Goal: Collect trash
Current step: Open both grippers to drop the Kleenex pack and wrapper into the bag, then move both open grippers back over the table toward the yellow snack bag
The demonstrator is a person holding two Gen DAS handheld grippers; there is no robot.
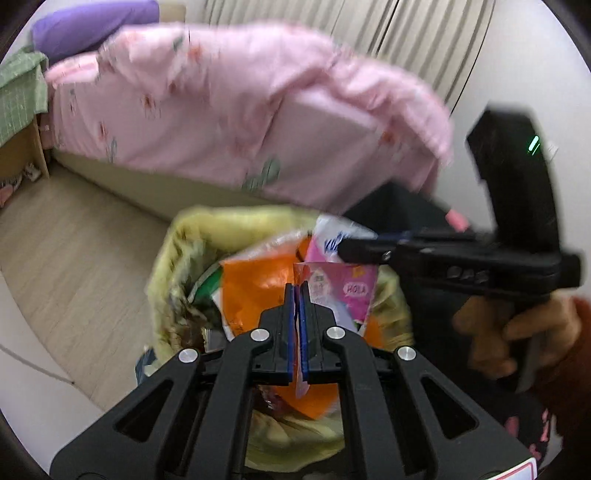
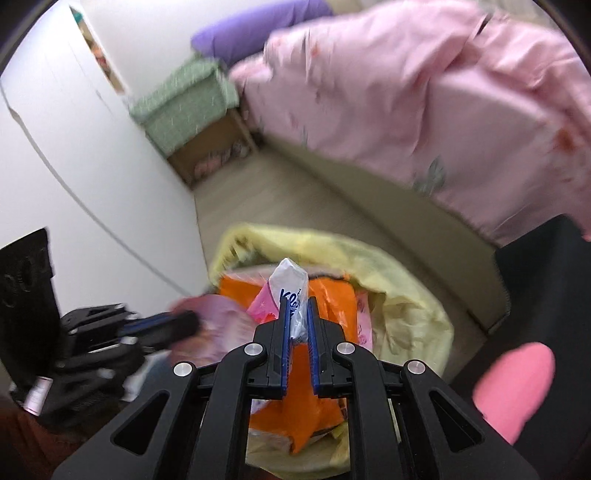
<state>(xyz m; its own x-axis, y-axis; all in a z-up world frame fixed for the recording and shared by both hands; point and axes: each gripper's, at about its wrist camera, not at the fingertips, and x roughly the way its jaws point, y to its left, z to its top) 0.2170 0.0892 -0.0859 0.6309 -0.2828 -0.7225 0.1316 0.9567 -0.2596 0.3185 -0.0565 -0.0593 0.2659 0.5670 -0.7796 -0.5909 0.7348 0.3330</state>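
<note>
While both hang over the yellow bag (image 1: 173,258) (full) | left hand-held gripper (image 1: 296,291) pinches pink wrapper (image 1: 343,291) | right hand-held gripper (image 2: 298,306) pinches white wrapper (image 2: 290,284)

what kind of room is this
Most likely a bedroom. A pink quilt is heaped on a bed with a purple pillow at its far end, and a small stand draped in green cloth sits beside it. On the floor is a bin lined with a yellow bag, full of wrappers.
</note>
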